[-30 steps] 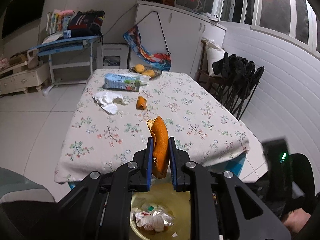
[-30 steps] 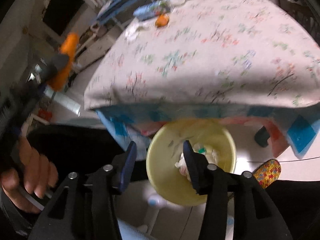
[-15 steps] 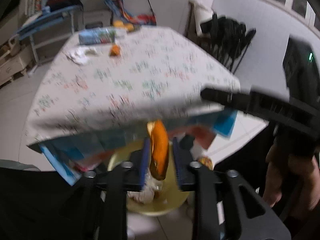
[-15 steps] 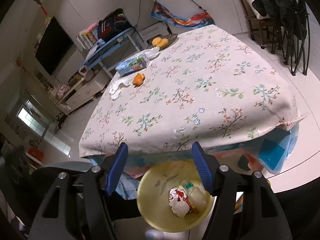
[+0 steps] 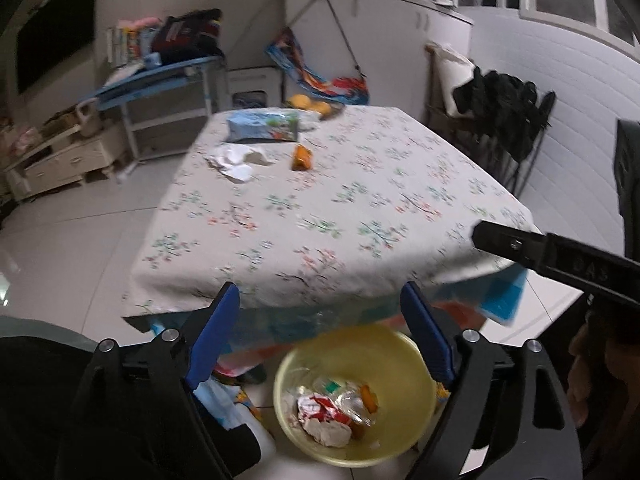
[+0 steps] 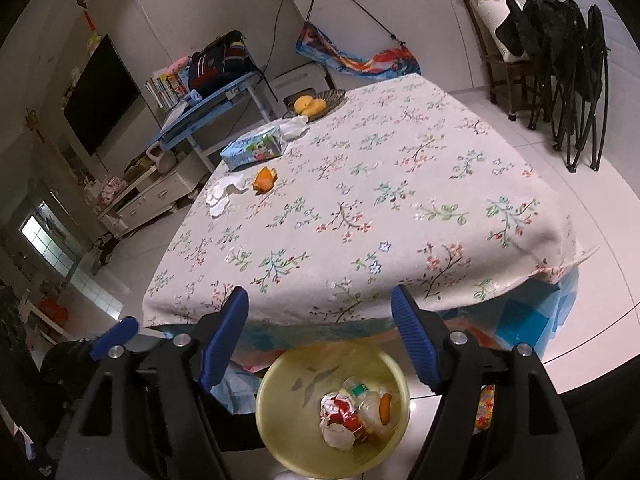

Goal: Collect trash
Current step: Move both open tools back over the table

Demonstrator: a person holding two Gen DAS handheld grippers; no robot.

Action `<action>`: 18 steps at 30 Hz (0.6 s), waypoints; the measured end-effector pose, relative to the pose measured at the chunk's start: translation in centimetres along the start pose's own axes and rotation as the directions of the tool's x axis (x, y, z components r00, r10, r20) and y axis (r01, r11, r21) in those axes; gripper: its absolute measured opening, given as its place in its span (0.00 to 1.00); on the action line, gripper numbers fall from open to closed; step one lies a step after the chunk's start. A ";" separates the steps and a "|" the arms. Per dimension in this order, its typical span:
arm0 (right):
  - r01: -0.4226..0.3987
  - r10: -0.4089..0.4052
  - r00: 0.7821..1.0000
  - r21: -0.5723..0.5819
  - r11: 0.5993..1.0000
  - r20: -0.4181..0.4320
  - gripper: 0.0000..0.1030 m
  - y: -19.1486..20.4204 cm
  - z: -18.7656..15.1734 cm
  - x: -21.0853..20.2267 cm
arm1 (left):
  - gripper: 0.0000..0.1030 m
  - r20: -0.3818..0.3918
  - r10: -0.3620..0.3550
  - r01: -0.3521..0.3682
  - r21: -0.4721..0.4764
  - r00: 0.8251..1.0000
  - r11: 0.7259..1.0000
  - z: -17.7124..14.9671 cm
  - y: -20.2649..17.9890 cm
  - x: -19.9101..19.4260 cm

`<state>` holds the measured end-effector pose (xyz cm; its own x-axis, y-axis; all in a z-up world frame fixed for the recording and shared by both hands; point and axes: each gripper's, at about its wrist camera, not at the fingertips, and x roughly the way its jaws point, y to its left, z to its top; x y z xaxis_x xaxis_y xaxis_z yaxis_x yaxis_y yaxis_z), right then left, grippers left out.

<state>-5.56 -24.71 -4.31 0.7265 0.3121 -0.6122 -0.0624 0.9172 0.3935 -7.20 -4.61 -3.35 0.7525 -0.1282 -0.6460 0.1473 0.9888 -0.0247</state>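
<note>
A yellow trash bin [image 5: 400, 354] stands on the floor by the table's near edge; it also shows in the right wrist view [image 6: 280, 384]. It holds crumpled wrappers, a plastic bottle and a piece of orange peel [image 5: 369, 397] [image 6: 385, 408]. My left gripper [image 5: 320, 300] is open and empty above the bin. My right gripper [image 6: 320, 302] is open and empty above it too. On the floral tablecloth lie another orange peel [image 5: 301, 157] [image 6: 265, 178] and crumpled white tissue [image 5: 237, 160] [image 6: 222, 195].
A blue tissue pack [image 5: 262, 125] [image 6: 254, 149] and a plate of fruit [image 6: 314, 103] sit at the table's far end. Folded black chairs [image 6: 568, 56] stand at the right wall. A blue desk [image 5: 160, 76] stands behind on the left.
My left gripper moved over the bin, opened and let go of the orange peel, which now lies in the bin. My right gripper stayed open above the bin.
</note>
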 end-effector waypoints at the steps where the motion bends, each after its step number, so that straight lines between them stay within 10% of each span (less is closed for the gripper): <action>1: 0.006 -0.006 1.000 -0.001 1.000 0.004 0.71 0.0 0.1 0.0 | 0.79 0.004 0.006 -0.006 -0.008 1.000 1.000 0.1 0.2 -0.1; 18: 0.070 -0.067 0.996 -0.049 0.996 0.065 0.80 0.6 0.3 -0.5 | 0.85 0.037 0.056 -0.055 -0.035 0.998 0.998 0.1 0.8 -0.4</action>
<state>-5.78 -24.39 -3.58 0.7717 0.2331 -0.5917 -0.0445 0.9479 0.3154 -7.30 -3.76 -3.09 0.7825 -0.0754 -0.6180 0.0835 0.9964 -0.0159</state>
